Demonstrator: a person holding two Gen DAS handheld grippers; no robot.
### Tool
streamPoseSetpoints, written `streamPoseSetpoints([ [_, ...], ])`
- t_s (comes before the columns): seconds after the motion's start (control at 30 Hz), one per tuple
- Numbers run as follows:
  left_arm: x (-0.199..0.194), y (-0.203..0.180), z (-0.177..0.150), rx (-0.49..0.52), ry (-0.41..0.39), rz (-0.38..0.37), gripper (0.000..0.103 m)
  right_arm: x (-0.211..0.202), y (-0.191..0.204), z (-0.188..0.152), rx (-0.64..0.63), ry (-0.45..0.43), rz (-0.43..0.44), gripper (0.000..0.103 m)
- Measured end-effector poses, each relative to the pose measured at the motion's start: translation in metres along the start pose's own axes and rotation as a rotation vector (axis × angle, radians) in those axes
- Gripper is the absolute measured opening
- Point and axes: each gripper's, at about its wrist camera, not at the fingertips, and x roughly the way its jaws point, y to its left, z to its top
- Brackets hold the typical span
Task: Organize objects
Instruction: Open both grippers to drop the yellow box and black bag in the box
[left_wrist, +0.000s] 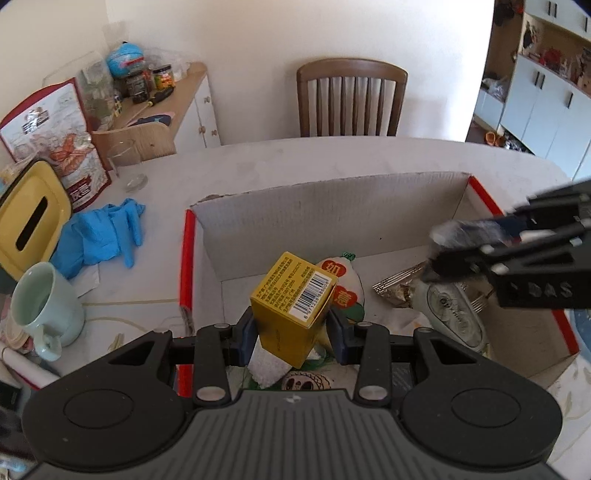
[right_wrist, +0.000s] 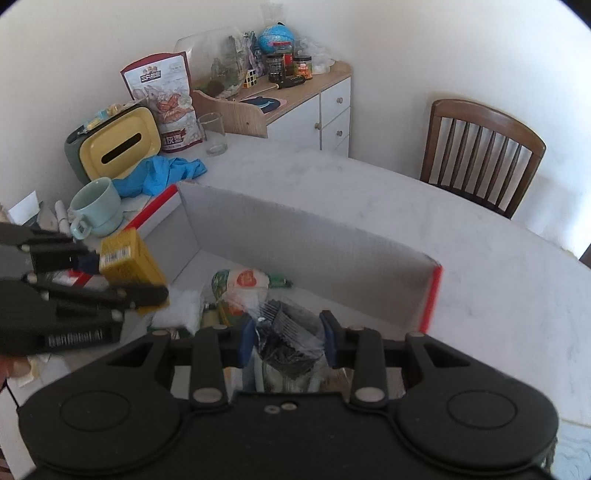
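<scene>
At nine o'clock on the table (left_wrist: 332, 166), well outside the cardboard box (left_wrist: 332, 206), several things were not yet sorted: a pale green mug (left_wrist: 44, 306), a heap of blue gloves (left_wrist: 99, 232), a yellow-lidded container (left_wrist: 29, 221), a red snack bag (left_wrist: 55, 140) and an empty glass (left_wrist: 127, 162). Nearer the middle, the left tool (left_wrist: 291, 325) was clamped narrowly on a yellow carton (left_wrist: 291, 295), held tilted above the box's near left part and not yet set down. Just past it, toward twelve o'clock, a white pouch with red labels (left_wrist: 345, 284) already lay on the box floor, with a foil packet (left_wrist: 399, 288) at about two o'clock from it. At three o'clock the right tool (right_wrist: 290, 332) gripped a crumpled clear packet with dark contents (right_wrist: 284, 325), also over the box. By my judgement, the work was partly done: two items were close to being dropped in, and the left-hand clutter remained, if it belonged there at all.
</scene>
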Motion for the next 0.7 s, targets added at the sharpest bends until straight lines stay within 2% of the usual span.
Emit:
streamPoseSetpoints([
  [0.37,0.039,-0.005,0.000,0.028,0.071,-0.034,0.038,0.056,0.002,0.009,0.008,0.049,-0.042,0.035],
  [0.7,0.050,-0.007,0.001,0.053,0.121,-0.047,0.039,0.073,0.001,0.011,0.010,0.090,-0.043,0.037],
])
